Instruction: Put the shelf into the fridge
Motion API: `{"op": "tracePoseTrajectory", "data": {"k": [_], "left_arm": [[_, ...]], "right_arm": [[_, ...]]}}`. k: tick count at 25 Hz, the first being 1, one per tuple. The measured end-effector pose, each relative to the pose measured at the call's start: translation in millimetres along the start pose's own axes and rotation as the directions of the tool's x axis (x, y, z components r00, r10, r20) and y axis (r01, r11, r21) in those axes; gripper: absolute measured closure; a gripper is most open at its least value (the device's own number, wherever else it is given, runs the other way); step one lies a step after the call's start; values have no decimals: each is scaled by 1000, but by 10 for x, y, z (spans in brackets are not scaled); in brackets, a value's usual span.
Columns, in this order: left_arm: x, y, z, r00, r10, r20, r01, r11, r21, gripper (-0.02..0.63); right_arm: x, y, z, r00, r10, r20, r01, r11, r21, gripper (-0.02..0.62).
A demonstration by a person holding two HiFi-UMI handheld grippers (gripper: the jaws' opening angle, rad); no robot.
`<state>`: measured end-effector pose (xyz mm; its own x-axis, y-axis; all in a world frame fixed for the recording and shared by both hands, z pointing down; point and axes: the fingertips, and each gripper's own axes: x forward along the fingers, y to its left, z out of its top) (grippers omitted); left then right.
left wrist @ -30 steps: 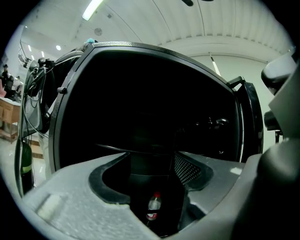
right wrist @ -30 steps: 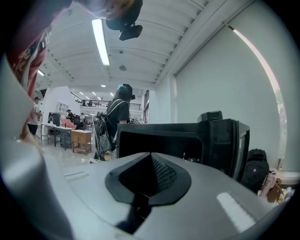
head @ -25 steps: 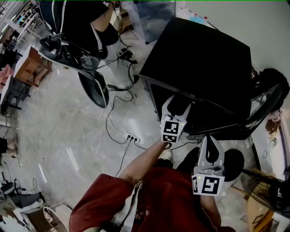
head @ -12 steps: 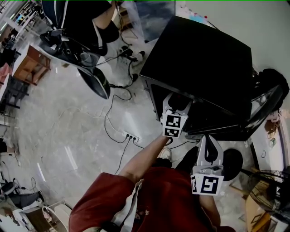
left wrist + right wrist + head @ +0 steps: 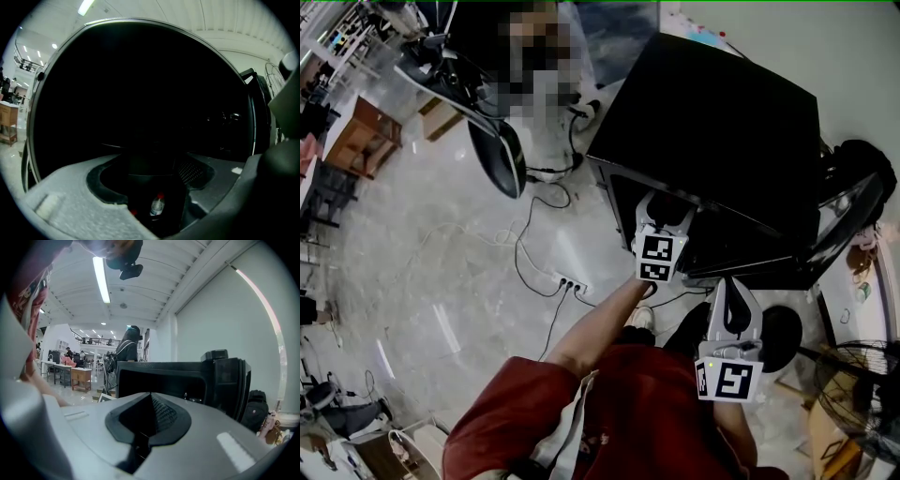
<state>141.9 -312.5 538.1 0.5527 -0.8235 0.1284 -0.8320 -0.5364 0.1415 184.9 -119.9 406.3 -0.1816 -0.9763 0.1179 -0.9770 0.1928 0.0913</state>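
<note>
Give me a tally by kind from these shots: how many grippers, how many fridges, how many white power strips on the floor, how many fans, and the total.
grippers: 2, the left gripper and the right gripper
fridge: 1
white power strip: 1
fan: 1
total: 5

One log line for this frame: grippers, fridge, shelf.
left gripper: open, empty, at fridge opening | right gripper: shut, empty, outside | shelf: not seen
</note>
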Motion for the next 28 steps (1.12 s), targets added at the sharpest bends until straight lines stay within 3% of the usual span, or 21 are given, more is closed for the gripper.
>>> {"op": "tracePoseTrajectory", "data": {"k": [15,28], "left_arm": [[-567,-61,-214,998,-1,-57,0,1000,-15,284],[-1447,-388,-12,997,61,-51,-60,998,15,284]], "right_arm": [[-212,58,63,1000,-9,-22,9,1000,-12,595],[-530,-158,80,999,28,36,-29,999,29,595]]}}
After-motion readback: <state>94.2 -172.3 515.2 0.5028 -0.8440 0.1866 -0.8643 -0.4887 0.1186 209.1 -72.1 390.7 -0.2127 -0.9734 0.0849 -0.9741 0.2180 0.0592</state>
